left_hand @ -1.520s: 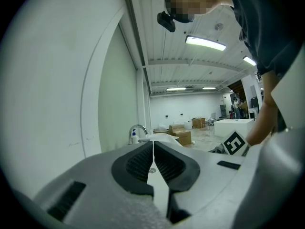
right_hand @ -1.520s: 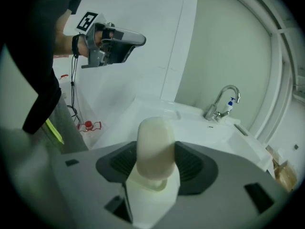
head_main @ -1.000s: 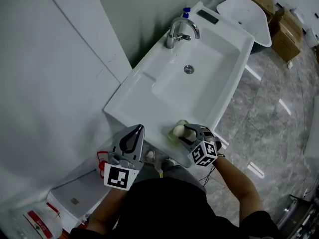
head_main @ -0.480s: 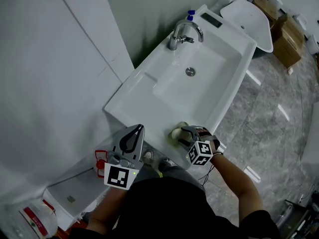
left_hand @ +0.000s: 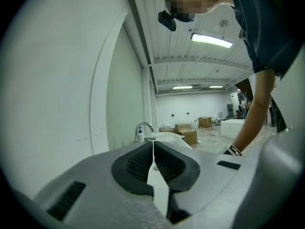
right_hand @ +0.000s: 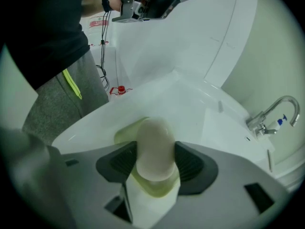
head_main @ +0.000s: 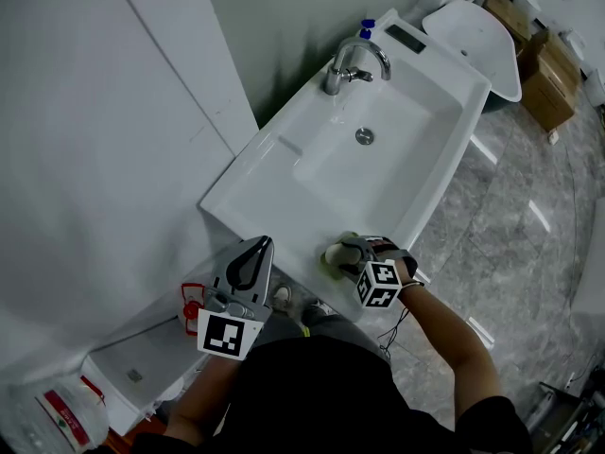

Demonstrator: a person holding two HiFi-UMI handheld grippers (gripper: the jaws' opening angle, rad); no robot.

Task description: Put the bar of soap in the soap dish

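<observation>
My left gripper (head_main: 265, 243) hung idle at the left, level with the near edge of the washbasin (head_main: 248, 189), its jaws pressed together on nothing. To its right the pale green soap dish (right_hand: 124, 133) sat on the basin's near corner. The bar of soap (right_hand: 153, 149) stood directly over it, pinched by its sides between the jaws of my right gripper (head_main: 346, 253). That gripper pointed steeply down at the dish. Farther right and beyond lay the bowl, the tap (head_main: 355, 62) and a blue-topped bottle (head_main: 368, 28).

By my judgement the job was nearly done: the soap was lifted, carried and lined up with the dish. From these views I could not tell whether its lower end was resting in the dish or hanging just above. What was left was to settle it down, spread the jaws and draw the gripper clear.

Compared with a second earlier, my right gripper had dipped a little toward the dish and rolled at the wrist, so its marker cube faced differently. Its grip on the soap was unchanged, and my left gripper had stayed where it was.
</observation>
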